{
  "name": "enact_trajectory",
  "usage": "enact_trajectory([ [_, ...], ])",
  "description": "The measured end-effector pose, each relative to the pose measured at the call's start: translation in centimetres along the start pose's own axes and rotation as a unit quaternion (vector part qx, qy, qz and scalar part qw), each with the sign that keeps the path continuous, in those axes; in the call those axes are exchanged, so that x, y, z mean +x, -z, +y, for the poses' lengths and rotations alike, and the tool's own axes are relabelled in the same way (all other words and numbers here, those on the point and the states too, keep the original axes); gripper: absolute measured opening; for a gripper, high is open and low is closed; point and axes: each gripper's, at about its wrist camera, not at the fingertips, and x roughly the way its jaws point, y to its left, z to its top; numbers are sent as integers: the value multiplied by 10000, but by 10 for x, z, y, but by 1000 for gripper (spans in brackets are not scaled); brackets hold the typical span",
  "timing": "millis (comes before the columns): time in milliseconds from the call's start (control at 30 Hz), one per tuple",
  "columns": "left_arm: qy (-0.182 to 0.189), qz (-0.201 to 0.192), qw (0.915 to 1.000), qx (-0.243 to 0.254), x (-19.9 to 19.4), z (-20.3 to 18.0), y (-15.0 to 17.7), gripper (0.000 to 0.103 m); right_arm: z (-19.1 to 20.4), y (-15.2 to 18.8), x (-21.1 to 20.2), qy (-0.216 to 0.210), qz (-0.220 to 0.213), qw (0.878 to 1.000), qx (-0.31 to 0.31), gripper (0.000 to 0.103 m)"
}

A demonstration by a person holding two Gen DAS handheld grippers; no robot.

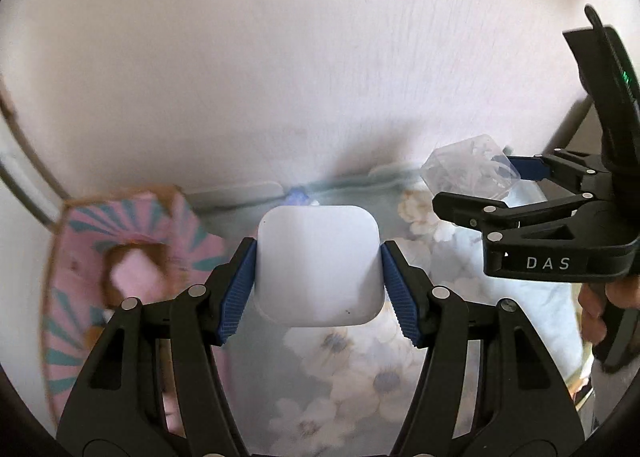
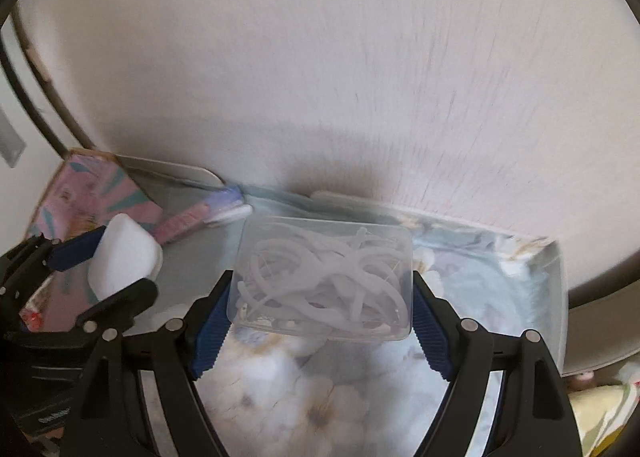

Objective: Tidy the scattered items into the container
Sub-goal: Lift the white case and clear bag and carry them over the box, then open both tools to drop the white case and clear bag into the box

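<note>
My left gripper (image 1: 318, 277) is shut on a white rounded-square box (image 1: 318, 265) and holds it above the floral-lined container (image 1: 360, 369). It also shows in the right wrist view (image 2: 124, 257) at the left. My right gripper (image 2: 320, 297) is shut on a clear plastic box of white floss picks (image 2: 324, 281), held over the container floor (image 2: 280, 397). The right gripper appears in the left wrist view (image 1: 508, 185) at the right, with the clear box (image 1: 468, 169) in it.
A pink and teal patterned box (image 1: 120, 257) lies at the container's left, also in the right wrist view (image 2: 92, 193). A pink and purple tube (image 2: 204, 211) lies by the back wall. The container's right rim (image 2: 560, 297) is near. A pale wall (image 2: 320, 77) stands behind.
</note>
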Motion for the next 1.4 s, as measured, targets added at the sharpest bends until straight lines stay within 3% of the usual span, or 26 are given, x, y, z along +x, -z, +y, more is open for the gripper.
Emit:
enact_trajectory([
  [100,-15,-205,9998,-73,-43,26,-6,59,6,5,-44,28,-179,9997,-163,78],
  [167,-123,-289,9993,-182,-63,42,-5,59,5,1,-31,21,-310,9990,-313,78],
  [300,-442,-339,9968,-577,-92,84,5,59,30,-2,-58,-102,-490,9966,-650,78],
  [433,-853,-263,9905,-1050,-109,126,35,59,71,-10,-72,-468,-582,9925,-969,78],
  [533,-1235,-3,9857,-1143,-110,146,62,59,111,-15,-56,-1094,-515,9859,-1155,78],
  [600,-1237,156,9842,-1258,-120,158,78,59,142,-10,-50,-1310,-390,9791,-1504,78],
  [800,-1164,706,9769,-1646,-89,158,130,59,210,4,-14,-1867,187,9565,-2235,78],
  [1133,-1079,1027,9698,-1931,-45,156,145,59,277,-2,80,-1383,984,9368,-3059,78],
  [1400,-1120,1054,9710,-1833,-46,157,147,59,296,-2,83,-1438,989,9291,-3259,78],
])
